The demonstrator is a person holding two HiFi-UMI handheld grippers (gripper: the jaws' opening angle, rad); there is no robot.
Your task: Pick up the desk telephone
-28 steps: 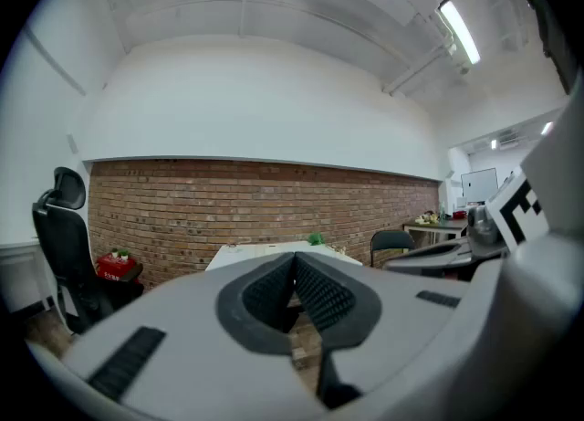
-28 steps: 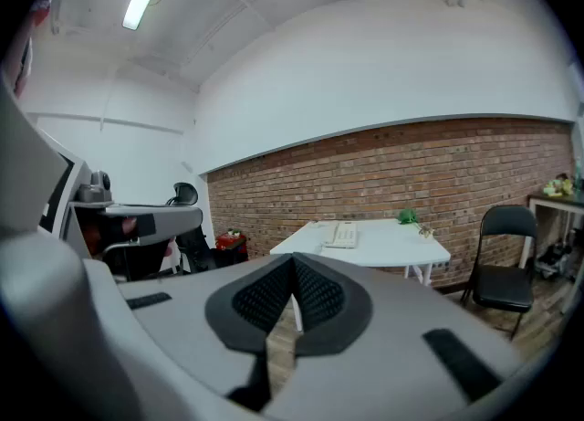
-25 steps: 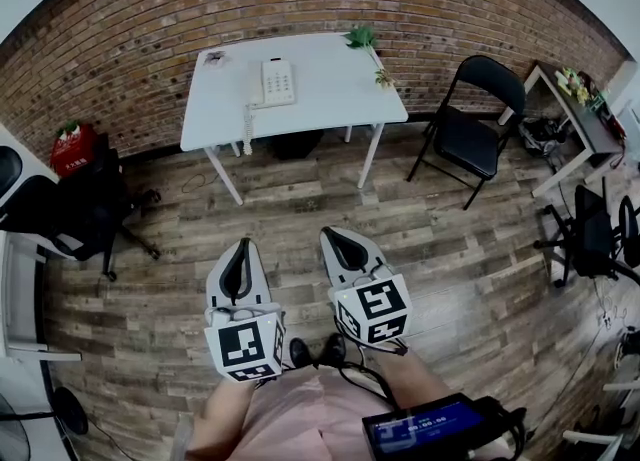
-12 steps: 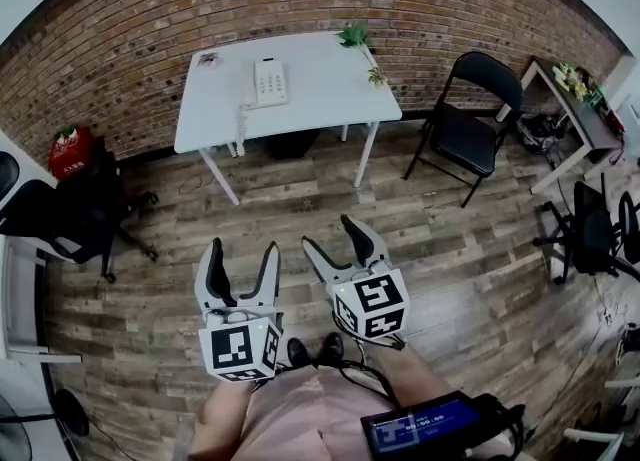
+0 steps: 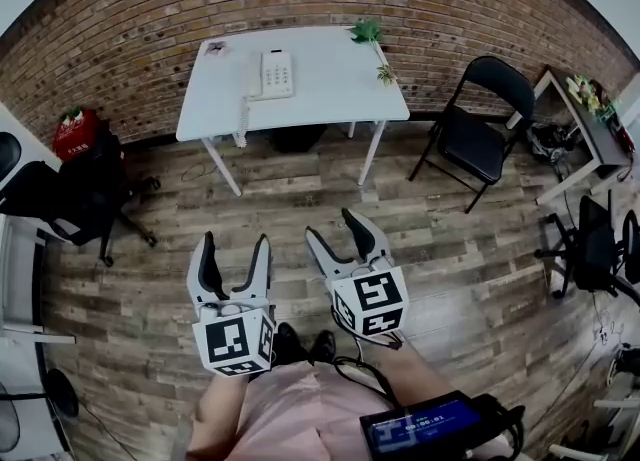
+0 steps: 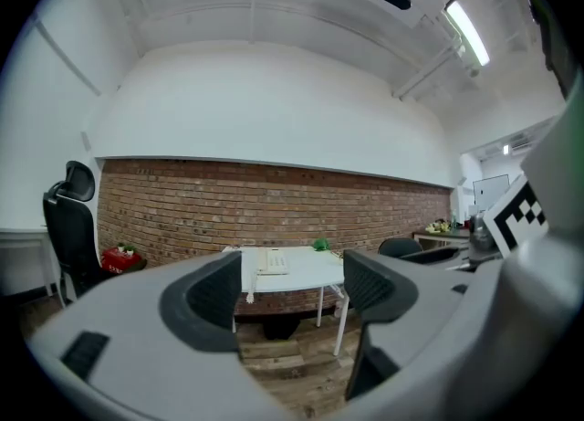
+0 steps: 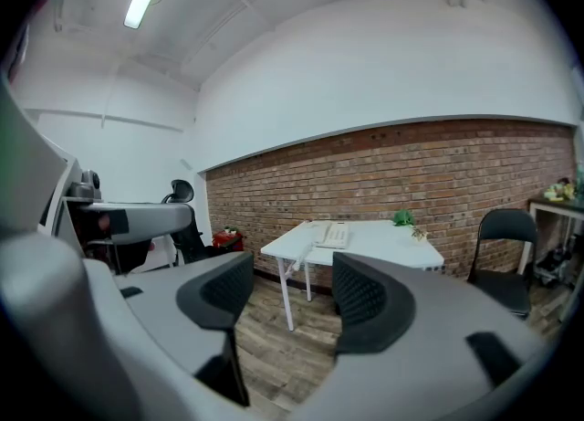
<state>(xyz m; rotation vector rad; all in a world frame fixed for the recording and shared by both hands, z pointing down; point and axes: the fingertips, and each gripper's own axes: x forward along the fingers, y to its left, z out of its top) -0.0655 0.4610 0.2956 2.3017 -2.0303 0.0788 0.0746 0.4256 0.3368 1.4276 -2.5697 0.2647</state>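
The white desk telephone [image 5: 275, 74] lies on a white table [image 5: 330, 84] against the brick wall, its coiled cord hanging over the front edge. It also shows far off in the left gripper view as the telephone [image 6: 272, 262] and in the right gripper view as the telephone [image 7: 333, 234]. Both grippers hang over the wooden floor, well short of the table. My left gripper [image 5: 235, 241] has its jaws apart and still opening, with nothing between them. The jaws of my right gripper [image 5: 331, 225] are apart and closing a little, also with nothing between them.
A small green plant [image 5: 368, 34] stands at the table's right end. A black folding chair [image 5: 480, 124] is right of the table. A black office chair [image 5: 60, 209] and a red box [image 5: 75, 134] are at the left. A side desk [image 5: 585, 114] is at the far right.
Both grippers went from shut to jaws apart. The right jaws then narrowed slightly. Both hands stay low over the floor in front of the person.
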